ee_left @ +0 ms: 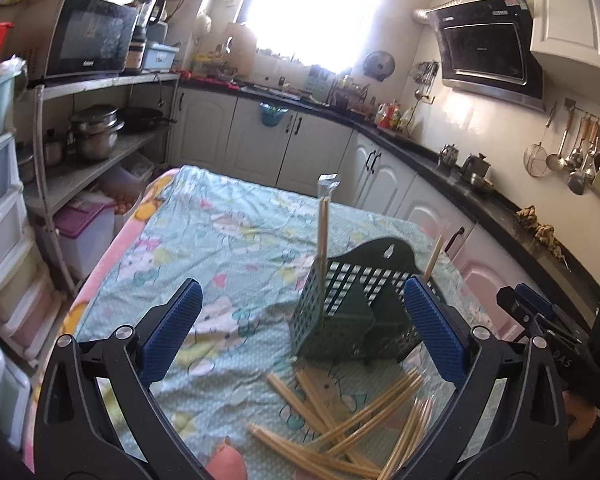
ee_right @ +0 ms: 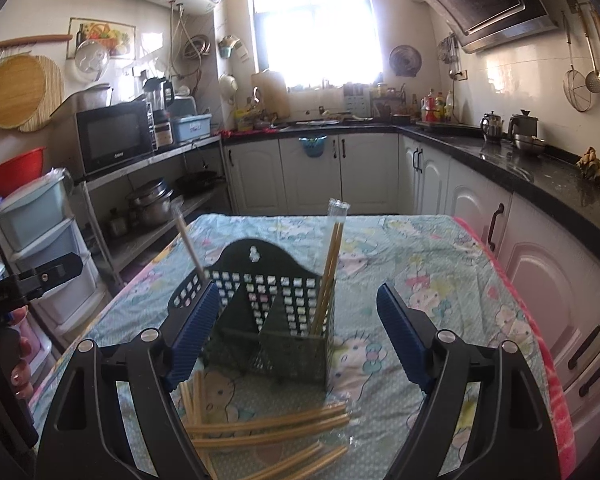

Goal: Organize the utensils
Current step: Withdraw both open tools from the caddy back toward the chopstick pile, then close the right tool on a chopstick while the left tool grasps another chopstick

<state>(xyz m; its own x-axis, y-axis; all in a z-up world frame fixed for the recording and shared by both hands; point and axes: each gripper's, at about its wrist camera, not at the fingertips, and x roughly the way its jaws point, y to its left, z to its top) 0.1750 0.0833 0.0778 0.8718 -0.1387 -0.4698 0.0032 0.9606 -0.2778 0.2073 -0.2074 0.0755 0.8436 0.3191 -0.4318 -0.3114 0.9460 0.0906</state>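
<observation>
We are holding both the left gripper [ee_left: 300,332] and right gripper [ee_right: 296,332] spread, gripping nothing. The loose chopsticks [ee_right: 268,432] are lying crosswise just below our right gripper, before the holder [ee_right: 272,320].

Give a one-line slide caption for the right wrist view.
Open right tongs frame a dark utensil caddy holding upright chopsticks; loose chopsticks lie in front.

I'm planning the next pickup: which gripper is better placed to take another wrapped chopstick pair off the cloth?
Probably the left gripper: open and empty, with the loose chopsticks fanned between its fingers. The right gripper, also open, frames the holder instead.
</observation>
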